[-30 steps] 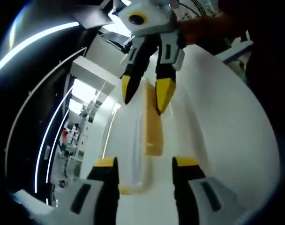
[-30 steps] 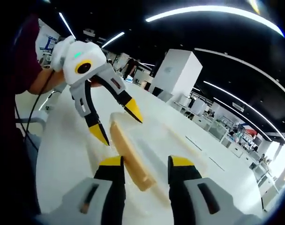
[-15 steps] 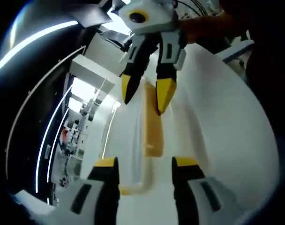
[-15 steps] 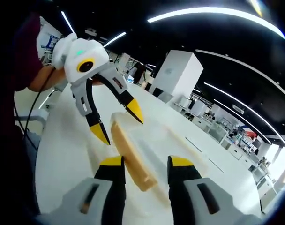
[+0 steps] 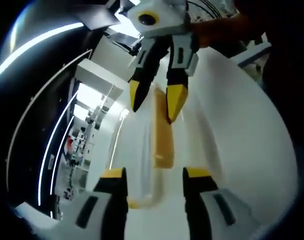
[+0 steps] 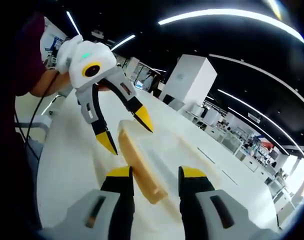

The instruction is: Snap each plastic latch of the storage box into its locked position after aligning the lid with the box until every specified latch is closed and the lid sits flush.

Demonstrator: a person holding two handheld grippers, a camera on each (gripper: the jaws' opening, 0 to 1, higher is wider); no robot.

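The left hand-held gripper (image 5: 154, 177) rises from the bottom of the left gripper view with its two yellow-tipped jaws spread apart and nothing between them, so it is released. Just ahead of its jaws lies the storage box (image 5: 142, 150), a pale translucent box on the white surface (image 5: 242, 130), with its lid (image 5: 192, 135) on top and a long tan latch (image 5: 163, 135) running along the edge that points straight away from this gripper. At the far end of that latch the right hand-held gripper (image 5: 154, 102) comes down from above, jaws apart and straddling the latch, one yellow tip on either side; whether the tips touch the plastic cannot be told. In the right gripper view the right hand-held gripper (image 6: 154, 175) shows its own jaws parted, released as well, with the near end of the tan latch (image 6: 139, 170) lying between and just ahead of them. The storage box (image 6: 182, 155) stretches away from it across the surface (image 6: 67, 155). Beyond the latch's far end the left hand-held gripper (image 6: 124, 132) hangs with its jaws open, tips either side of the box's edge, held by a person's hand (image 6: 52, 82) at the upper left. A white pillar (image 6: 189, 77) stands well behind the box.
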